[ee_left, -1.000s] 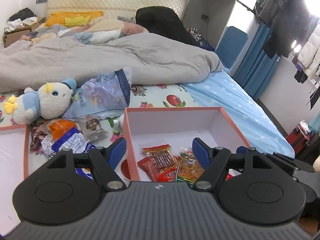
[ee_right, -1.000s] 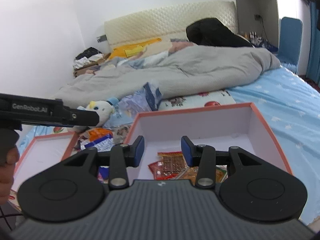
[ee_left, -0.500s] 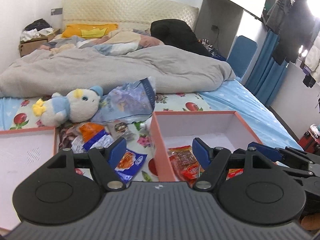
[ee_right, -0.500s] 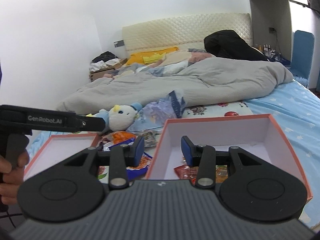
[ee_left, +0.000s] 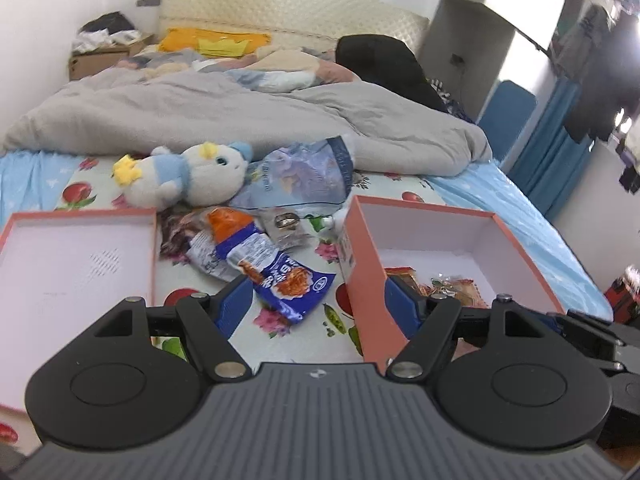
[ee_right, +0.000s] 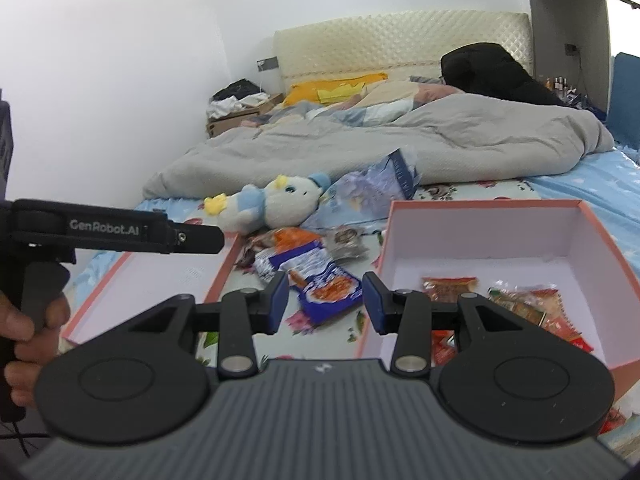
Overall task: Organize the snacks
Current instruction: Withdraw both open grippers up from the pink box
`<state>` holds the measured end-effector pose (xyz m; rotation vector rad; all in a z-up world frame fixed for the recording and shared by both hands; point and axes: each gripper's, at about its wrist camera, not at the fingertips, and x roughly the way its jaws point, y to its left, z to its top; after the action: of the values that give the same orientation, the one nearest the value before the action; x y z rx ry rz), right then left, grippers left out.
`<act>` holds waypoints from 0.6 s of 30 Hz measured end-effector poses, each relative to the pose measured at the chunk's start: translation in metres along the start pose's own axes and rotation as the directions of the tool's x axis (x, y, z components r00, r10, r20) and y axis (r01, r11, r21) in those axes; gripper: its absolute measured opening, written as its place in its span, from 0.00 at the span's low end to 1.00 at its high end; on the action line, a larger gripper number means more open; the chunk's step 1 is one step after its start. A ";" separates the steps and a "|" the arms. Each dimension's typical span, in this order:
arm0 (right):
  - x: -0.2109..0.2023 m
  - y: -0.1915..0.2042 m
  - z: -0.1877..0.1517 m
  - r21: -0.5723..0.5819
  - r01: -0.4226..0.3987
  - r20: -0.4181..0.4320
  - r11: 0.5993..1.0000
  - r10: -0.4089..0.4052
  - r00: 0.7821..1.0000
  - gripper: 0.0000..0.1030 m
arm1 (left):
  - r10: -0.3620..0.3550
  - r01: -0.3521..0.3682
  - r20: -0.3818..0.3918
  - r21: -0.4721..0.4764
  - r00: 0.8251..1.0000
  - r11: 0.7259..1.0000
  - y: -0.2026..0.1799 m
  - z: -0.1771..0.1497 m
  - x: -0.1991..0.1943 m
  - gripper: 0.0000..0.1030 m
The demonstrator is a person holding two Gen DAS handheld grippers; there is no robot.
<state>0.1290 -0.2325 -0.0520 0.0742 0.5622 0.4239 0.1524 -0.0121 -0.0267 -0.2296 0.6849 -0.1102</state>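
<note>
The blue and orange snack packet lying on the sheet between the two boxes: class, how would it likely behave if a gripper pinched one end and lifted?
The blue snack packet looks like thin crinkled film, so it would probably droop rather than stay flat. Its glossy surface may slip between the fingers. It lies flat and slim, so it seems light and unlikely to roll.

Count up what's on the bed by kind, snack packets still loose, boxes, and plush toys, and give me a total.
Loose snack packets, as far as the overlapping pile shows: 5, including the blue packet and the large pale bag
Boxes: 2, the deep box and the shallow lid
Plush toys: 1, the plush toy
Total: 8
</note>
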 end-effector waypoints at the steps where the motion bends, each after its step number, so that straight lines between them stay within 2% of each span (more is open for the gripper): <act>1: -0.001 0.004 -0.001 -0.005 -0.002 -0.004 1.000 0.002 1.000 0.42 | 0.006 -0.006 -0.003 -0.013 1.000 1.000 0.005 -0.002 -0.004 0.75; 8: -0.011 0.021 -0.008 -0.025 -0.002 -0.029 1.000 0.001 1.000 0.42 | 0.026 -0.026 -0.019 -0.036 0.999 0.999 0.021 -0.018 -0.029 0.75; 13: -0.020 0.031 -0.015 -0.034 0.016 -0.043 0.999 -0.017 0.999 0.42 | 0.019 -0.020 -0.022 -0.029 1.000 0.999 0.021 -0.034 -0.044 0.75; 18: -0.032 0.036 -0.022 -0.038 0.034 -0.047 0.999 -0.036 0.998 0.42 | 0.008 -0.008 -0.011 -0.065 1.000 0.998 0.021 -0.045 -0.055 0.75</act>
<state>0.0799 -0.2136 -0.0480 0.0184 0.6016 0.4027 0.0819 0.0105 -0.0320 -0.2892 0.7010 -0.0814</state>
